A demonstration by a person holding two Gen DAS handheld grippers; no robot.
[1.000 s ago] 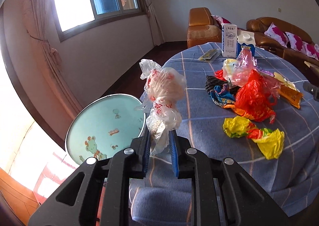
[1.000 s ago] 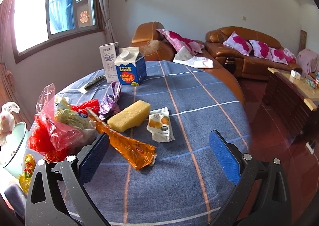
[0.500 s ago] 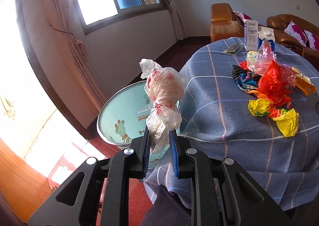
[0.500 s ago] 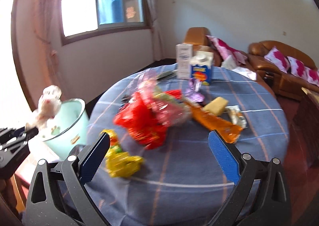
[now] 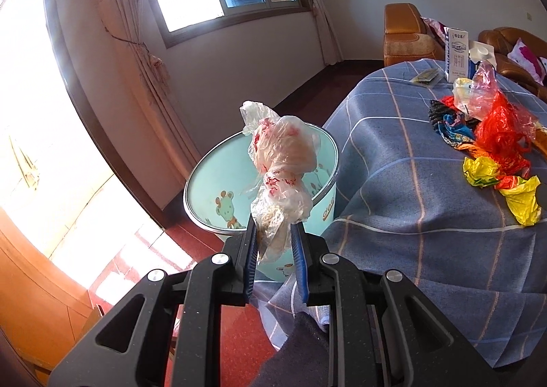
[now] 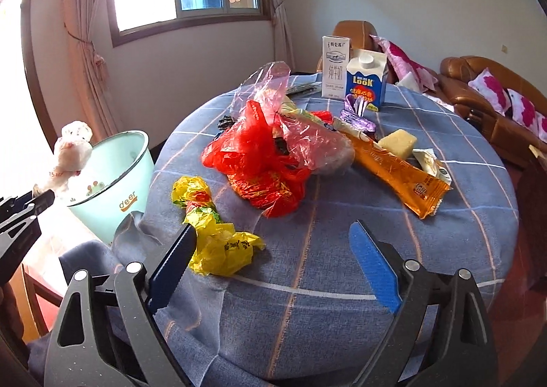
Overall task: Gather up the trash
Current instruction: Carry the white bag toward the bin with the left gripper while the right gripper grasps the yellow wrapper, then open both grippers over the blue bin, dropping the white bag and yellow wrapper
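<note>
Trash: the knotted clear bag [image 5: 280,168] is pinched in the left gripper [image 5: 273,243] fingers, before the mint bin [image 5: 218,189] off the tabletop's [image 5: 410,182] left edge; it should be centred over the mouth before release; the right gripper [image 6: 270,264] has been narrowing yet gapes empty beside the yellow wrapper [image 6: 218,247].

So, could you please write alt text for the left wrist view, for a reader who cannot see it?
The left gripper is shut on a knotted clear plastic bag with red print, holding it in front of a pale green round bin with cartoon animals. To the right, a blue checked tablecloth carries crumpled red and yellow plastic bags.
</note>
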